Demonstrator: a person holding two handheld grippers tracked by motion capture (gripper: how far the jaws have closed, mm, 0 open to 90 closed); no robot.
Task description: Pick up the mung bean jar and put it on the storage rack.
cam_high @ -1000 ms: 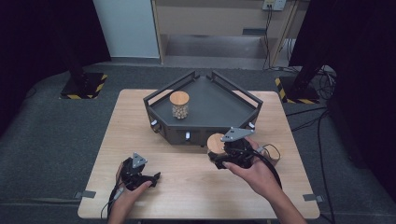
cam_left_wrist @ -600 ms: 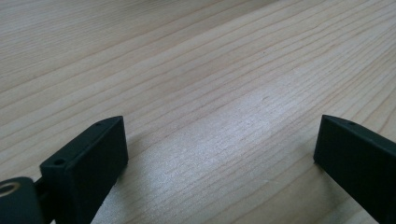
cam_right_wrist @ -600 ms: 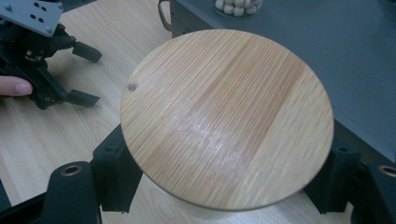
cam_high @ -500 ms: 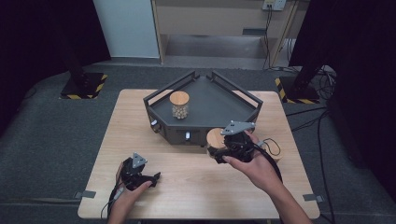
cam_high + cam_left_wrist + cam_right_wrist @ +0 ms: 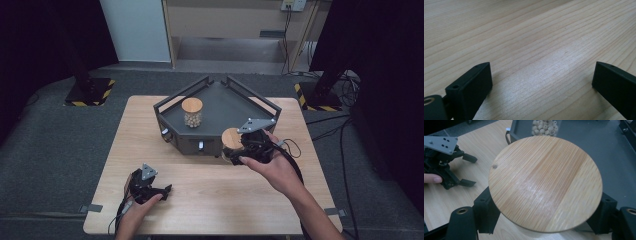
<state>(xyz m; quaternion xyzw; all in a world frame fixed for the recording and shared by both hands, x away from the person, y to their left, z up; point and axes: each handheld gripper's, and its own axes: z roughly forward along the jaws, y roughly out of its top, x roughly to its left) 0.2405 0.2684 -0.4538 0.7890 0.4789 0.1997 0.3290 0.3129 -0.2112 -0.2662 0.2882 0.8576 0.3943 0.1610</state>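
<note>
Right gripper (image 5: 235, 152) clamps a wood-lidded jar (image 5: 545, 184) beside the tray (image 5: 227, 102); left gripper (image 5: 165, 190) rests wide open on the table (image 5: 529, 37)

Light wooden table (image 5: 210, 200), dark corner tray (image 5: 220, 107) on its far middle, left hand-held gripper (image 5: 162, 190) resting near front

Between my right gripper's (image 5: 235, 153) jaws sits a jar (image 5: 232, 142); ahead lies the tray (image 5: 220, 102), my left gripper (image 5: 162, 190) well left.
</note>
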